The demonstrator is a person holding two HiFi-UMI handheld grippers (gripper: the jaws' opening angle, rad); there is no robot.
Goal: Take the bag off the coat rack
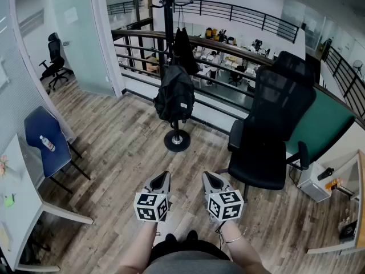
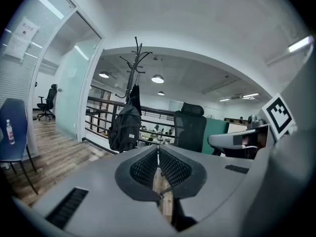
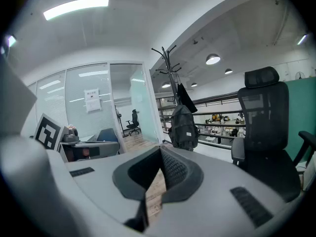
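blue chair [image 1: 43, 136] stands at the left with a small bottle [image 1: 47, 143] on its seat, beside a white worktop [image 1: 23, 204]. right of it, near the person, the left tongs [image 1: 165, 176] are pressed together with nothing between them; the left gripper view shows the ribbed pads meeting, with only wood floor [image 1: 120, 147] below. the right tongs [image 1: 206, 176], just beside, are closed and empty too. both sit low and tip slightly down toward the far side of the room.

the bag [image 1: 175, 95], a black backpack, hangs on the rack [image 1: 169, 16], far ahead and well apart from both tongs. it hangs upright, long axis vertical along the pole, its bottom above the round base [image 1: 177, 140]. a dark garment [image 1: 183, 47] hangs higher up.

in the head view the bag lies almost straight beyond the left tongs and off to the left of the right ones, so the left hand looks the nearer, if only slightly. how it sits on its hook is too small to make out. the coming move is probably a walk forward, then tongs opened and raised to the bag's top, lifting along that vertical hang. an office chair [image 1: 274, 124] stands to the right, off that line.
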